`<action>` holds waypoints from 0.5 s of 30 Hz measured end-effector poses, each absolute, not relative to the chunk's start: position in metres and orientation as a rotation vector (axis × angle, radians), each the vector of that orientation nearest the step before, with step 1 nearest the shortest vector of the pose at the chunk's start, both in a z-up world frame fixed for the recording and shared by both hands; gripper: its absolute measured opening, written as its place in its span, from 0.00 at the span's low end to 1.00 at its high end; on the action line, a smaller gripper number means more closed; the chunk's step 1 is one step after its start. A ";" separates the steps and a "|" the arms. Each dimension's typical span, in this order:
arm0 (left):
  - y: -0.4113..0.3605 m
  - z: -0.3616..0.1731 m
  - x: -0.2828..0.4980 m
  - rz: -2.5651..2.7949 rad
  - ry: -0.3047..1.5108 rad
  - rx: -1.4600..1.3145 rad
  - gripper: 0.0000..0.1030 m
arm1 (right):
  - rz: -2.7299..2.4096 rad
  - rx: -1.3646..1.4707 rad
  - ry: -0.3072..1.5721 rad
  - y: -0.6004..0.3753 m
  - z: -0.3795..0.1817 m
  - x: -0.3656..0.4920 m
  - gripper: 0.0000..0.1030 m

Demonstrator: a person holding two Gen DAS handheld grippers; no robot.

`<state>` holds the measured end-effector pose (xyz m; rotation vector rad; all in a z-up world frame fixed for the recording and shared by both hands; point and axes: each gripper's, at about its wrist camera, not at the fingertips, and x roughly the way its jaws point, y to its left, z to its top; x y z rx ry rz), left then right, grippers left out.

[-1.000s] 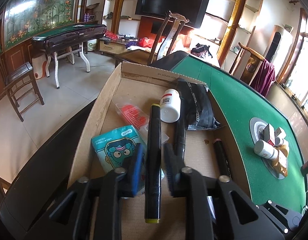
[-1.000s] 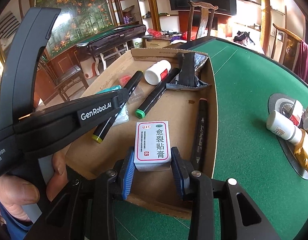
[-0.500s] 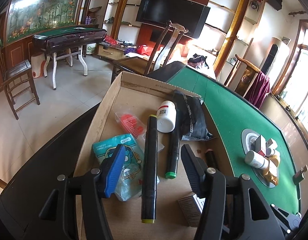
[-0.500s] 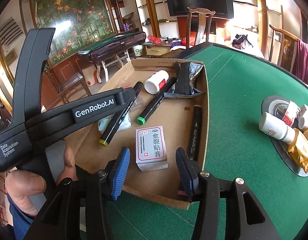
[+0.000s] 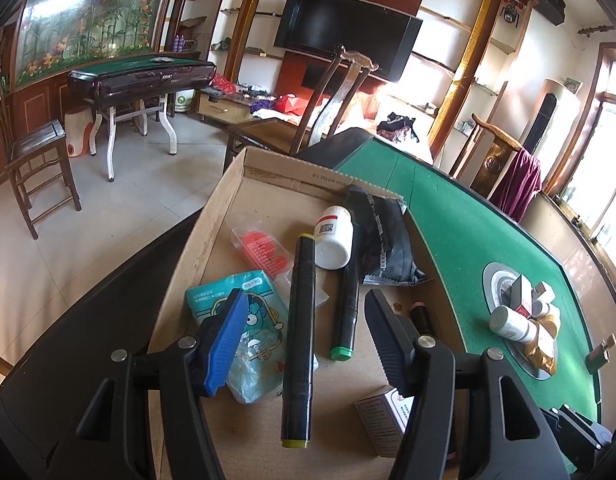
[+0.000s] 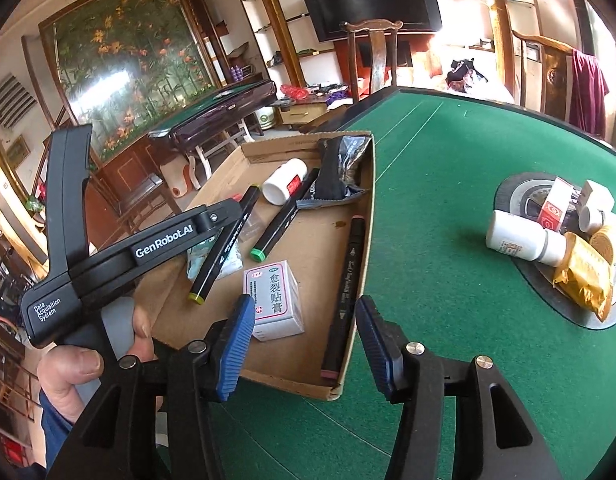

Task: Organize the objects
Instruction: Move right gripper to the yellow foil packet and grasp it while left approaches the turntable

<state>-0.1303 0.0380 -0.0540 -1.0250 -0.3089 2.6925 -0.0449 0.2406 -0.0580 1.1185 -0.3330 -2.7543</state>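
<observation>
Both grippers are letting go over the cardboard tray [image 6: 363,184]; the next things to sort wait on the round mat [image 6: 507,188].

Your left gripper [image 5: 304,336] has its jaws opening, with the yellow-capped marker [image 5: 298,336] lying loose between them, not pinched. Your right gripper [image 6: 304,328] is opening too, and the small white medicine box [image 6: 274,300] sits free in the tray just ahead of it. Left on the mat, well apart from the tray, is a white bottle [image 6: 521,240]: likely light, stiff and smooth, so it may roll; take it across the middle of its body. The gold packet [image 6: 585,276] beside it looks soft and crinkly; pinch it gently near an edge.
</observation>
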 end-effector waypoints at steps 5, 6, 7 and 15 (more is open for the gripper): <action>0.043 -0.048 -0.122 2.695 -0.284 -0.946 0.59 | -2.787 1.096 -0.371 0.258 -0.053 -0.038 0.58; 0.046 -0.047 -0.120 2.691 -0.269 -0.930 0.59 | -2.794 1.093 -0.385 0.263 -0.053 -0.037 0.59; 0.049 -0.045 -0.118 2.685 -0.255 -0.916 0.60 | -2.798 1.092 -0.397 0.268 -0.052 -0.036 0.59; 0.099 -0.033 -0.095 2.559 -0.134 -0.864 0.62 | -2.894 1.092 -0.572 0.340 -0.049 -0.017 0.62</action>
